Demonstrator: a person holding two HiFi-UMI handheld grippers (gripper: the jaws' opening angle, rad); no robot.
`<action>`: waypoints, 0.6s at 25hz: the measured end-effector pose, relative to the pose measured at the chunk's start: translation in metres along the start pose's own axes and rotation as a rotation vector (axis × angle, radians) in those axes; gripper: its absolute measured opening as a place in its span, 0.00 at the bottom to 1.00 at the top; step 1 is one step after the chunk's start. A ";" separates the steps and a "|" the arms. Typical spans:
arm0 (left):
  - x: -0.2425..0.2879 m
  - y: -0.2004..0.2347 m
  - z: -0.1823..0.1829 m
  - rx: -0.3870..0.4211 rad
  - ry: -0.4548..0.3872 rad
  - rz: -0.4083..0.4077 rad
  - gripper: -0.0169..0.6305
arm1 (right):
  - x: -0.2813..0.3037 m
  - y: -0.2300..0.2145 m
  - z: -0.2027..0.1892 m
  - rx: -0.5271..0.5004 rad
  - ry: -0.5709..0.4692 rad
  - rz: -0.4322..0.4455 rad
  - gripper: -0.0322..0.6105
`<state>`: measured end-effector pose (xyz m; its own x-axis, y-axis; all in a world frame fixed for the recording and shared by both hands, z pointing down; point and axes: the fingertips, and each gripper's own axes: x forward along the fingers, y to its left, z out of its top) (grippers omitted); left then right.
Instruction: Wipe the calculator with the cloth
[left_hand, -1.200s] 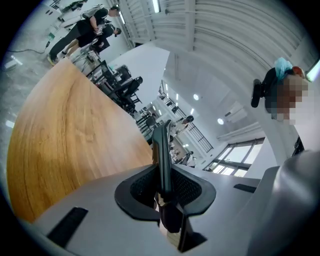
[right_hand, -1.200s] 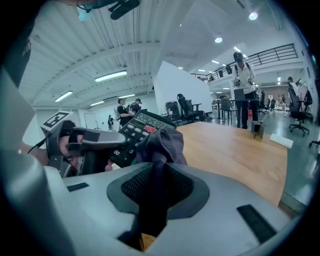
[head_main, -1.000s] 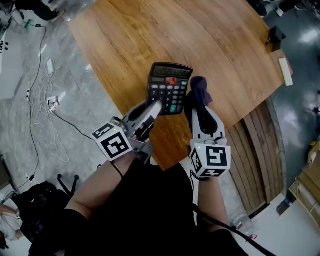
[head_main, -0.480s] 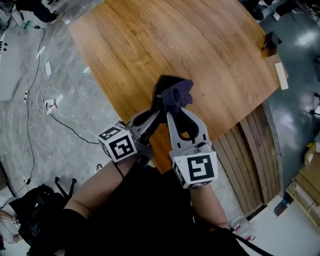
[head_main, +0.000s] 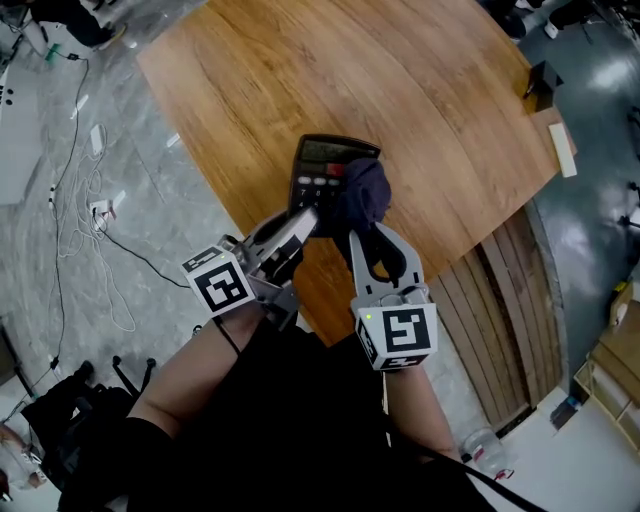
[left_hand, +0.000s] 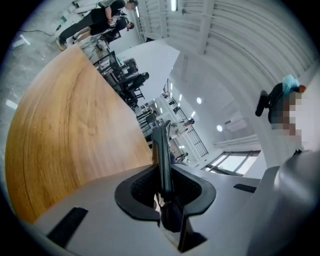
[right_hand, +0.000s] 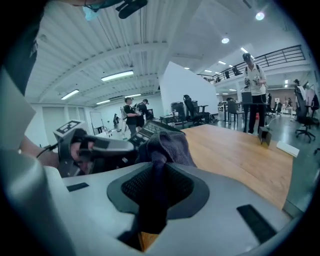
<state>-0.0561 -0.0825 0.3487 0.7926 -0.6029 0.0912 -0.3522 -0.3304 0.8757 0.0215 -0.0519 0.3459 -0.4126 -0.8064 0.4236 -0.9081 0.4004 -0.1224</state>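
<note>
A black calculator (head_main: 322, 165) is held up over the near edge of the wooden table (head_main: 430, 90). My left gripper (head_main: 305, 222) is shut on its lower left edge. In the left gripper view the calculator (left_hand: 161, 150) shows edge-on, pinched between the pads. A dark purple cloth (head_main: 362, 195) lies bunched over the calculator's right keys, with my right gripper (head_main: 366, 228) shut on its lower end. The right gripper view shows the cloth (right_hand: 167, 145) rising from the pads against the calculator (right_hand: 149, 129), and the left gripper (right_hand: 95, 147) beside it.
A small black object (head_main: 541, 84) and a white block (head_main: 562, 150) sit at the table's far right edge. Cables (head_main: 90, 200) trail over the grey floor on the left. Wooden slats (head_main: 520, 300) lie under the table's right side. People stand far off (right_hand: 254, 80).
The right gripper carried the cloth from beside the calculator's right edge leftwards onto its keys. The calculator tipped edge-up half a second ago and now faces up again.
</note>
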 end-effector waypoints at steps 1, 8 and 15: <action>-0.001 -0.002 0.004 -0.006 -0.008 -0.004 0.13 | -0.002 -0.011 -0.009 0.006 0.012 -0.026 0.16; 0.005 -0.011 0.001 -0.079 -0.055 -0.052 0.13 | -0.011 -0.062 -0.046 -0.033 0.035 -0.136 0.16; 0.012 -0.025 -0.002 -0.280 -0.061 -0.115 0.13 | 0.010 -0.008 -0.035 -0.166 -0.091 -0.043 0.16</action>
<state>-0.0368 -0.0797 0.3288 0.7847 -0.6187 -0.0373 -0.1043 -0.1912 0.9760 0.0269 -0.0482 0.3827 -0.3853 -0.8571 0.3419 -0.9040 0.4250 0.0470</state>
